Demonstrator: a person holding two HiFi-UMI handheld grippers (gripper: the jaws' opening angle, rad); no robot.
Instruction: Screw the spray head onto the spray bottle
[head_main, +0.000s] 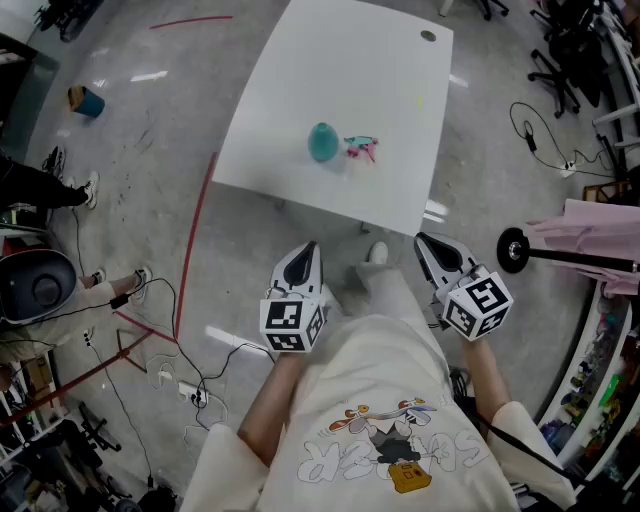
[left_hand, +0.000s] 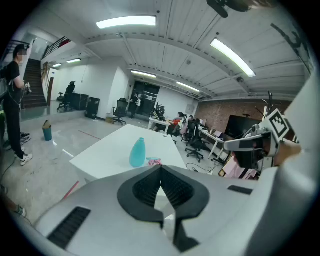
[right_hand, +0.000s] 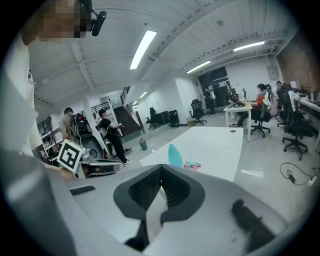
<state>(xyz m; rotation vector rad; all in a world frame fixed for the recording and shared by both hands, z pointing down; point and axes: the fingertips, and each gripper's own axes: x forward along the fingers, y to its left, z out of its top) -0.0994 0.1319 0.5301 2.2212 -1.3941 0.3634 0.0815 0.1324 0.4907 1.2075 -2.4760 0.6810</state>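
A teal spray bottle (head_main: 322, 142) stands upright on the white table (head_main: 300, 90), also seen as the teal bottle (left_hand: 138, 153) and the teal bottle (right_hand: 174, 155) in the two gripper views. Just right of it lies the pink and teal spray head (head_main: 361, 148), small in the spray head (left_hand: 154, 162) and spray head (right_hand: 192, 165) views. My left gripper (head_main: 304, 252) and right gripper (head_main: 427, 244) hang before the table's near edge, well short of the bottle. Both are shut with nothing between the jaws. From each gripper's own view, the left gripper (left_hand: 160, 171) and right gripper (right_hand: 161, 171) show closed jaws.
The table has a round cable hole (head_main: 428, 36) at its far right. Cables and a power strip (head_main: 190, 392) lie on the floor at left. A blue bin (head_main: 88, 101) stands far left. A person (left_hand: 14, 100) stands at left; office chairs (head_main: 560, 60) sit at back right.
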